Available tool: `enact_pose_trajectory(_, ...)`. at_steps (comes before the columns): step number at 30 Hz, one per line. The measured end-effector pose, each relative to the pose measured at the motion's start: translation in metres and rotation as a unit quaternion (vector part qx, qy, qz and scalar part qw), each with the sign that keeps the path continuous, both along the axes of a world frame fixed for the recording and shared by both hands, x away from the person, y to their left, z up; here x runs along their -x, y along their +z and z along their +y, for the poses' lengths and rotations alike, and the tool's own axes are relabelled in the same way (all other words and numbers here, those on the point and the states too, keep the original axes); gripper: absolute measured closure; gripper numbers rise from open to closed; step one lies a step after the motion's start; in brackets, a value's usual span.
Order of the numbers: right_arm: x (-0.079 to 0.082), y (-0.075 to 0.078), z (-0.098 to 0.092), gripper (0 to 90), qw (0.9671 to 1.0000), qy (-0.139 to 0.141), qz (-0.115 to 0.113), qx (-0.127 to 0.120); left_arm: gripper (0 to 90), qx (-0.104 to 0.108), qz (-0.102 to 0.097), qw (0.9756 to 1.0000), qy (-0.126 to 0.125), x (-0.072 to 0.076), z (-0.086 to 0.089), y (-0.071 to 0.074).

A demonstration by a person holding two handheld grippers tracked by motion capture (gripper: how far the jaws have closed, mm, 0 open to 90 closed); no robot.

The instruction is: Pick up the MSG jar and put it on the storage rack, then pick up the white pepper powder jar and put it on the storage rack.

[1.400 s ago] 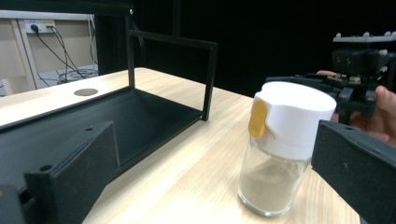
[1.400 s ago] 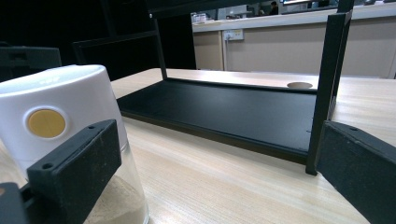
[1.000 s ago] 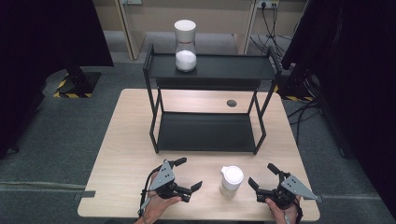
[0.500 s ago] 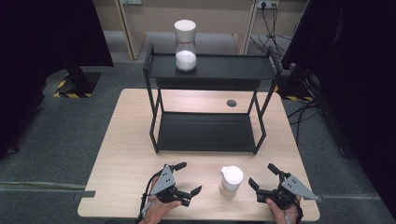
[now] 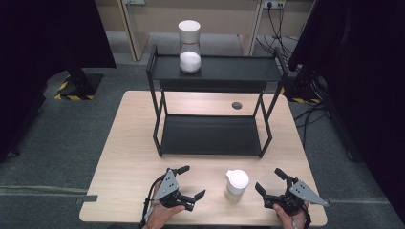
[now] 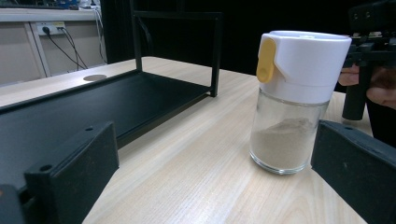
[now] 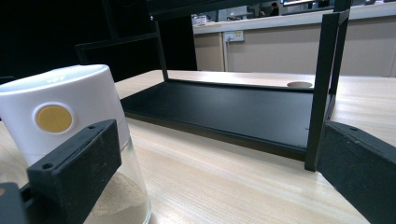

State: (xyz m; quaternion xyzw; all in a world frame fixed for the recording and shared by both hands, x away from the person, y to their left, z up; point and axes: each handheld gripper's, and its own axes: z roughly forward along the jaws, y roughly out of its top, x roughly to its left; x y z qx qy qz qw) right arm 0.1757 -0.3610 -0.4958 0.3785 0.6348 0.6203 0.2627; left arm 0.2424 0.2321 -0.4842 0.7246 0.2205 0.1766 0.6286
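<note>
On the wooden surface (image 5: 129,143), a white-lidded glass jar (image 5: 236,184) of powder stood near the front edge between the left tongs (image 5: 191,182) and right tongs (image 5: 270,180), both spread apart and empty, before a black two-tier shelf (image 5: 212,136).
</note>
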Motion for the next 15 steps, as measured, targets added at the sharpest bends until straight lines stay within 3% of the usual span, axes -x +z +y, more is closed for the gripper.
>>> enact_pose_trajectory(15,0.0008,0.0,0.0002,0.6,1.0,0.001,0.0,0.001,0.1,0.003,0.005,1.0,0.003,0.0002,0.0014,-0.0019)
